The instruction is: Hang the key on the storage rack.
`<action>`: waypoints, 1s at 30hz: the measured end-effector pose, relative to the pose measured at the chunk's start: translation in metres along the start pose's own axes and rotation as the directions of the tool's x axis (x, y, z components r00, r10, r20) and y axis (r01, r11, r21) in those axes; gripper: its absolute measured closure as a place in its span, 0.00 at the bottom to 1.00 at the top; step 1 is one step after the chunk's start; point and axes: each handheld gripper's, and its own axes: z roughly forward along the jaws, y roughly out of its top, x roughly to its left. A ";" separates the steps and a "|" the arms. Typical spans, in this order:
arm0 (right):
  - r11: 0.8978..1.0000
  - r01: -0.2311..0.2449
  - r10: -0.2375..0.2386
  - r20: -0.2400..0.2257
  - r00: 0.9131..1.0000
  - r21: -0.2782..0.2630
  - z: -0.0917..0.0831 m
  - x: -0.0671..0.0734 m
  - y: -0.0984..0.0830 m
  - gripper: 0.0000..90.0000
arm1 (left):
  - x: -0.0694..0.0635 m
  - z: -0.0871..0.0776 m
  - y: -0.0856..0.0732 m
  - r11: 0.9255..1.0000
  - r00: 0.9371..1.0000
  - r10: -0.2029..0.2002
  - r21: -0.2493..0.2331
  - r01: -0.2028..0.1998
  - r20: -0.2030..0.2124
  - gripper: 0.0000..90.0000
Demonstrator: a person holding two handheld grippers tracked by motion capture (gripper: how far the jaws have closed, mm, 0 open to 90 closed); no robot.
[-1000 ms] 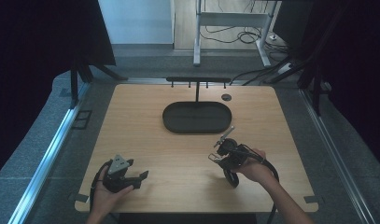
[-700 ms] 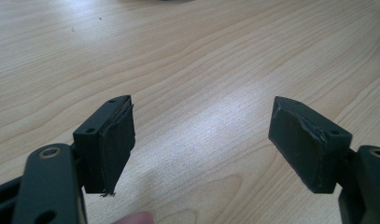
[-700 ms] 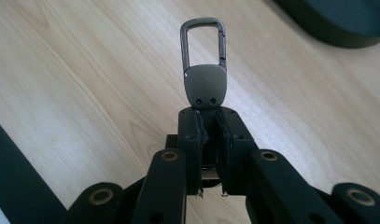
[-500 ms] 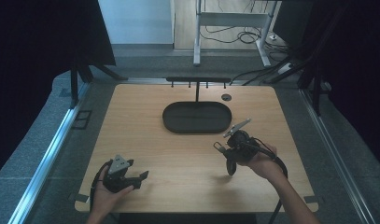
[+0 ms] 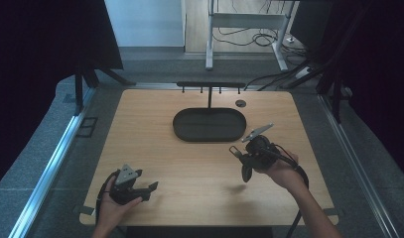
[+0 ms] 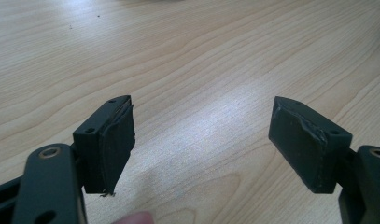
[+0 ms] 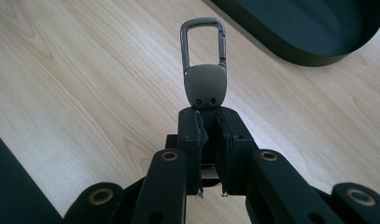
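Right gripper (image 7: 208,123): clamped on a metal carabiner key clip (image 7: 204,70), held above the wooden table (image 5: 155,129).
Left gripper (image 6: 201,140): jaws wide apart, nothing between them; rests at the near left edge.
Clip axis: in line with the jaws, loop end outward.
Key relation: black oval tray (image 5: 209,124) lies ahead and to the left of the right gripper, near; the right hand is the nearer one.
Obscured: clip's clamped end is hidden between the pads; the clip is too small to make out from the high view.
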 end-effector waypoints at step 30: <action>0.990 -0.082 0.092 0.083 0.992 -0.114 -0.006 -0.024 0.004 0.90 | 0.001 0.000 0.000 1.000 1.000 0.001 0.003 -0.001 0.000 0.26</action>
